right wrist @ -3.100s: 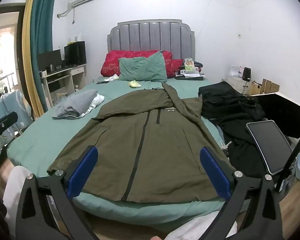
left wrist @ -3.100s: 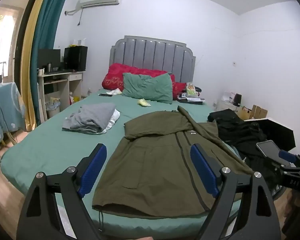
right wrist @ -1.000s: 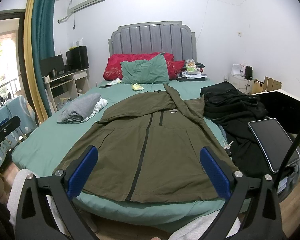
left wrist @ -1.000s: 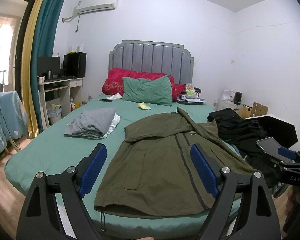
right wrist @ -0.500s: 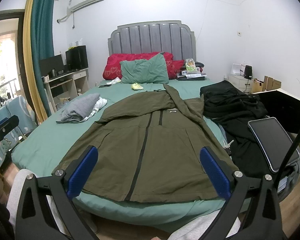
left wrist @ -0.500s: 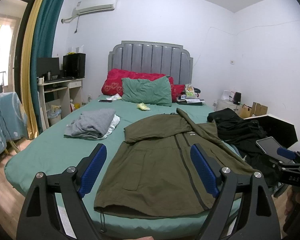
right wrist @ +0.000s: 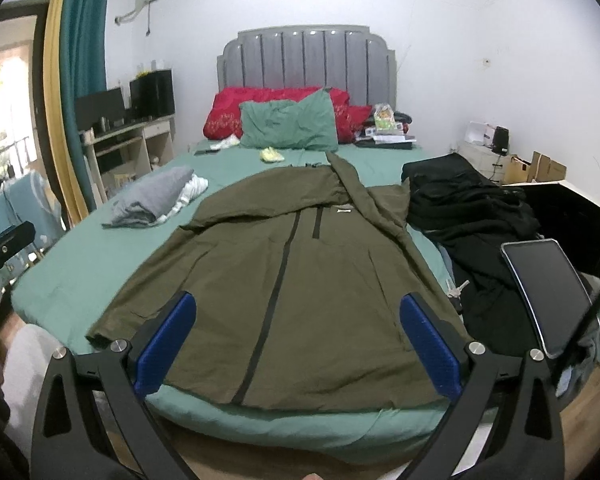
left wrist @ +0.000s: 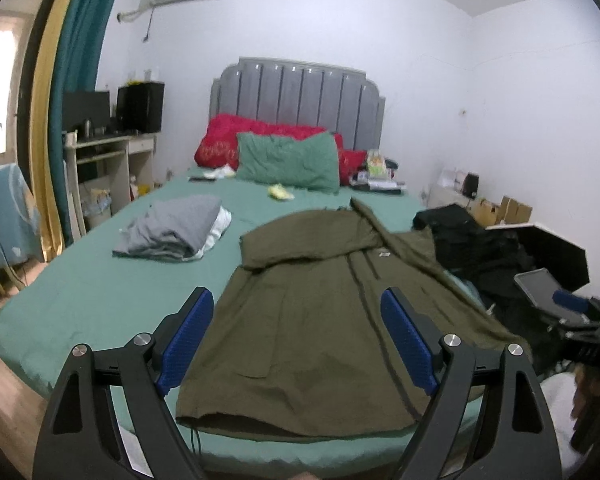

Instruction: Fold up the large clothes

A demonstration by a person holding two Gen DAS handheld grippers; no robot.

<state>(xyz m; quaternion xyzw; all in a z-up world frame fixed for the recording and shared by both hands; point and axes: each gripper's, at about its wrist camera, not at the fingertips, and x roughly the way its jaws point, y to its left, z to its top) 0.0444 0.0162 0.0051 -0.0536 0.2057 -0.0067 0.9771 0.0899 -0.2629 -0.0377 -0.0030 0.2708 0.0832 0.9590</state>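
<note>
An olive-green hooded jacket [left wrist: 320, 320] lies spread flat, front up, zipper closed, on the green bed [left wrist: 100, 292]; it also shows in the right wrist view [right wrist: 300, 280]. Its hem is at the near bed edge and its hood points at the pillows. My left gripper [left wrist: 298, 340] is open and empty, held above the hem. My right gripper [right wrist: 298, 344] is open and empty, also over the hem near the foot of the bed. Neither touches the jacket.
A folded grey and white pile [left wrist: 176, 228] lies left of the jacket. Black clothes [right wrist: 472, 208] are heaped at its right. A tablet [right wrist: 540, 292] on a stand stands at the right. Pillows [right wrist: 288, 124] and a desk [left wrist: 104, 152] are at the back.
Both grippers have moved a little forward and down toward the foot of the bed. The jacket has not moved. Both stay open.
</note>
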